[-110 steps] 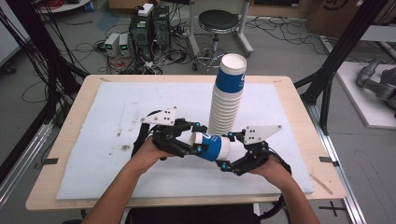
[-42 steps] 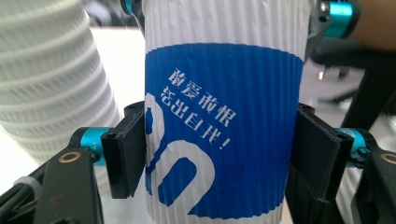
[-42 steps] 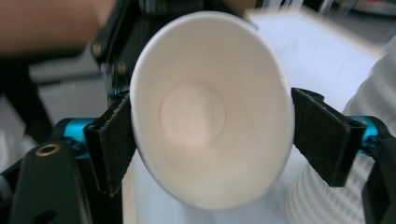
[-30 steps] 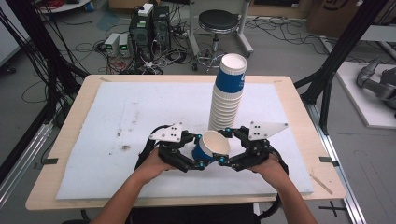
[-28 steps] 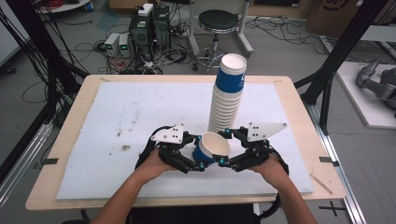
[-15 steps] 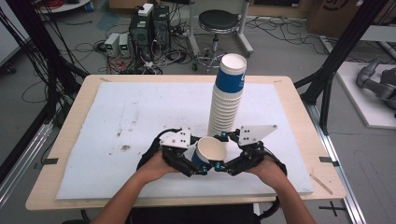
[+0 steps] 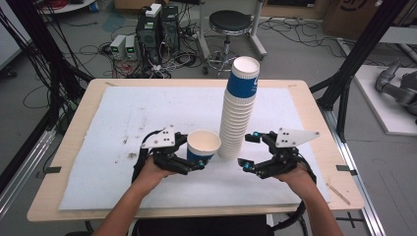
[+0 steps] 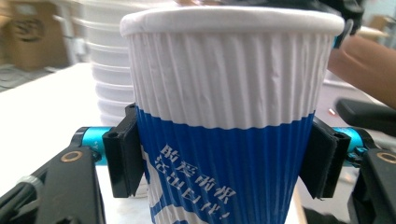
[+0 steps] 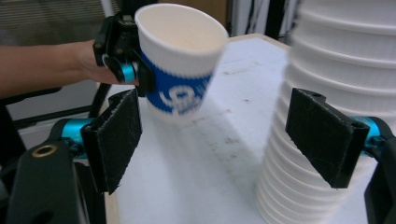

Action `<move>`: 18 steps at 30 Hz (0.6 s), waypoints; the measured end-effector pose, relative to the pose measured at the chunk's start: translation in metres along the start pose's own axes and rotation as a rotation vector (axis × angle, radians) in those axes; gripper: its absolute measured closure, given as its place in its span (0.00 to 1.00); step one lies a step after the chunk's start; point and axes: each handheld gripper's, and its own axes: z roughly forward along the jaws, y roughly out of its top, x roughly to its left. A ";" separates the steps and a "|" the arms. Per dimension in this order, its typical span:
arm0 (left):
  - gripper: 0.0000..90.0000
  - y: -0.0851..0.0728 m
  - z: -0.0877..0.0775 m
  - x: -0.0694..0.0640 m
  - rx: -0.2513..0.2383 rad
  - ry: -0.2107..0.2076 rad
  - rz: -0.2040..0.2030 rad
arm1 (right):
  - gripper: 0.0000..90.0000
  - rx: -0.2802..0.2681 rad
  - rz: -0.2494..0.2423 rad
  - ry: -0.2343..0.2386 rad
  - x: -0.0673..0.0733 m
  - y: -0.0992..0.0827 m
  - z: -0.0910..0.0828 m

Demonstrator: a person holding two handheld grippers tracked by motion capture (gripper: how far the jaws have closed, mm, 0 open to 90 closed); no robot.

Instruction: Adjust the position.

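Note:
A blue-and-white ribbed paper cup (image 7: pixel 202 147) stands upright, held just left of a tall stack of the same cups (image 7: pixel 238 113). My left gripper (image 7: pixel 196 162) is shut on it; in the left gripper view both pads press the cup (image 8: pixel 229 116) at its blue band, and the jaws have just been closing on it. The stack (image 8: pixel 105 84) shows behind. My right gripper (image 7: pixel 247 151) is open beside the stack's base, right of the cup. Its jaws have been opening, with nothing between them (image 9: pixel 224 135). The right gripper view has the cup (image 9: pixel 180 70) to its left and the stack (image 9: pixel 345 70) to its right.
A white mat (image 7: pixel 123 123) covers the wooden table (image 7: pixel 314 98). Behind the table a stool (image 7: pixel 231 22) and computer boxes (image 7: pixel 157 24) stand on the floor amid cables. Black frame posts (image 7: pixel 354 64) rise at both sides.
The two grippers held the cup together in the middle; the right has let go and drawn off to the right, and the left has carried the cup a little left.

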 end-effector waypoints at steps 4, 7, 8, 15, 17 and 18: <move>0.31 0.000 -0.015 0.005 -0.037 0.082 -0.016 | 0.21 -0.012 0.008 -0.100 -0.007 -0.007 -0.018; 0.31 -0.001 -0.031 0.010 -0.068 0.154 -0.030 | 0.21 -0.027 0.023 -0.173 -0.013 -0.013 -0.027; 0.31 -0.001 -0.036 0.011 -0.075 0.177 -0.034 | 0.21 -0.013 0.034 -0.252 -0.018 -0.020 -0.034; 0.30 -0.004 -0.066 0.018 -0.133 0.279 -0.057 | 0.21 0.025 0.053 -0.335 -0.027 -0.030 -0.043; 0.30 -0.005 -0.072 0.020 -0.148 0.296 -0.062 | 0.21 0.029 0.066 -0.351 -0.029 -0.031 -0.043; 0.30 -0.005 -0.074 0.020 -0.160 0.305 -0.066 | 0.21 0.031 0.070 -0.350 -0.029 -0.031 -0.042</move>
